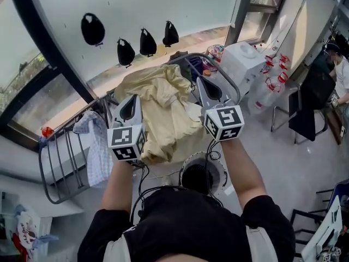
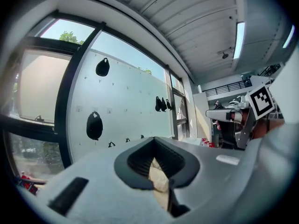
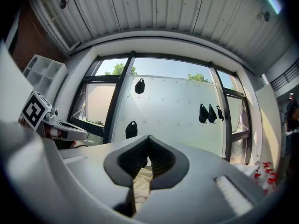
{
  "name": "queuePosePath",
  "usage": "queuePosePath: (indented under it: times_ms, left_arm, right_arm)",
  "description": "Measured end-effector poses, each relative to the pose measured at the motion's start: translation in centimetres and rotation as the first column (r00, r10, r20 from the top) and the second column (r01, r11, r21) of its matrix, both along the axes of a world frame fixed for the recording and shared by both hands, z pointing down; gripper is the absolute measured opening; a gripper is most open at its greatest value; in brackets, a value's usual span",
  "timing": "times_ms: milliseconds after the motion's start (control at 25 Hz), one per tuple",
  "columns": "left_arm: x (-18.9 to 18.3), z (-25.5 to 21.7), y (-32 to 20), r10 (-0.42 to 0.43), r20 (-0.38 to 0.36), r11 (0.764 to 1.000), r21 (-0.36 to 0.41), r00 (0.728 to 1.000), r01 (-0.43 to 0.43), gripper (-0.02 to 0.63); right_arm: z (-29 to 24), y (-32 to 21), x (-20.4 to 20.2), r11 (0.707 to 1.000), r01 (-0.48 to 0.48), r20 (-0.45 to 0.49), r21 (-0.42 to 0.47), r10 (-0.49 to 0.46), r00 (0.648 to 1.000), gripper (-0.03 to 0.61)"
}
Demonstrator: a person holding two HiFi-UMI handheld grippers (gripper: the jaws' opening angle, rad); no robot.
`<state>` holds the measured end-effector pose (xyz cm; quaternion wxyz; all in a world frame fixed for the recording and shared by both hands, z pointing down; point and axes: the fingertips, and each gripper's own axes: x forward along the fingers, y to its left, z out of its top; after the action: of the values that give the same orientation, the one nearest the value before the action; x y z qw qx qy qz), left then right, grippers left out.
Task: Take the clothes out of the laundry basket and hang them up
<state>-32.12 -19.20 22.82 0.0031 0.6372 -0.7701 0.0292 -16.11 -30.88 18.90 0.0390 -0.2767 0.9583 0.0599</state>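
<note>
the left gripper (image 1: 131,103) and the right gripper (image 1: 207,85) each have their jaws pinched shut on the crumpled pale yellow fabric garment (image 1: 163,111), holding it raised between them before the frosted window (image 1: 142,10).

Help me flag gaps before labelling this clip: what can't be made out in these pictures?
- Beige garment: head view, bunched up, type unclear; each gripper view shows only a pinch of it.
- Round white container: head view, dark inside, contents unseen.
- Black shapes on the window panel: head view, too small to identify.
- Person: head view, cut off by the right edge.
</note>
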Motion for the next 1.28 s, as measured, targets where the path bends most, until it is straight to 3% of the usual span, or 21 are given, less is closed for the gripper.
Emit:
queuePosePath:
  times_ms: [200,400,840,1280]
  left_arm:
    - [5.3,0.9,5.0,-0.031,-0.006,0.999,-0.013,0.999,0.031,0.005]
    - [8.2,1.8,8.0,-0.030,0.028,0.999,-0.040,0.999,0.031,0.005]
    - [5.0,0.8,12.3,-0.113,0.092,0.993,-0.021,0.989,0.116,0.005]
    - [3.9,1.3,13.1,-0.104,0.075,0.994,-0.027,0.992,0.106,0.006]
  right_arm:
    - [1.9,5.1,3.1,0.999,0.019,-0.001,-0.031,-0.019,1.000,0.011]
    - [2.7,8.9,3.4,0.997,0.062,0.003,-0.042,-0.062,0.998,0.011]
    - [3.1,12.3,1.0,0.996,0.068,0.024,-0.063,-0.066,0.998,0.012]
    - [3.6,13.3,0.6,0.997,0.035,0.005,-0.067,-0.034,0.999,0.012]
